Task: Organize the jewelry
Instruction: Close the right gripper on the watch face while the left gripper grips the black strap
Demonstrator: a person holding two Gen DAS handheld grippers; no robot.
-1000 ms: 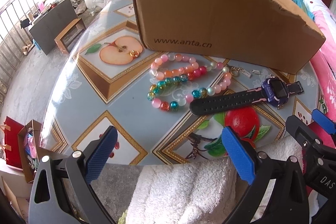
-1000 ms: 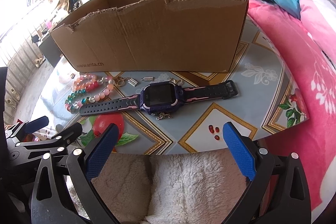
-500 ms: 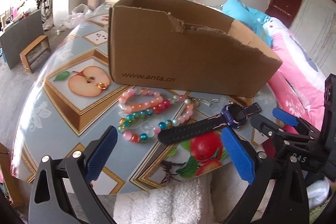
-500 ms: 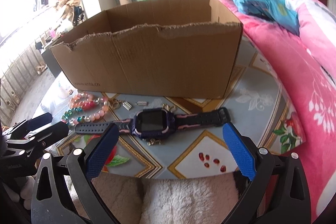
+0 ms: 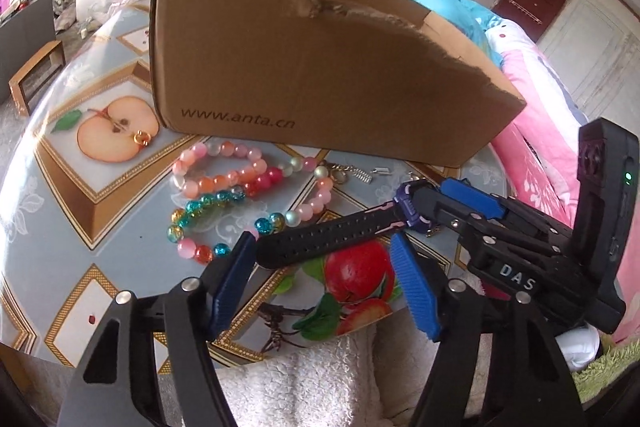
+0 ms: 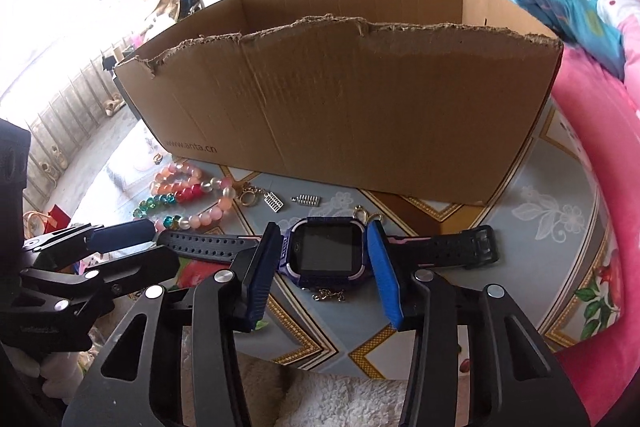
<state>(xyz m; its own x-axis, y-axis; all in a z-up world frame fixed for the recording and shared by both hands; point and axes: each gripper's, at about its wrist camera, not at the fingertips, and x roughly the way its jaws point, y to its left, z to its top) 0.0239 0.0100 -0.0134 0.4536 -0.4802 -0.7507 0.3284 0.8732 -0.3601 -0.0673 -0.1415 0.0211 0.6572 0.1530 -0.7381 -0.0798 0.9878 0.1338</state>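
A dark purple smartwatch with black straps lies flat on the table in front of the cardboard box. My right gripper straddles the watch body, jaws closing, pads close beside the case with a slim gap showing on the left. In the left wrist view the watch strap runs between the fingers of my left gripper, whose jaws are closing without pressing on it. The right gripper shows there over the watch body. Coloured bead bracelets lie left of the watch.
A gold ring rests on the printed apple. Small silver charms and a chain lie by the box. Pink bedding borders the table on the right. A white fluffy cloth lies at the near edge.
Both grippers came in toward the watch and their jaws narrowed. The right one now brackets the watch body, the left one the strap. The watch has not moved.
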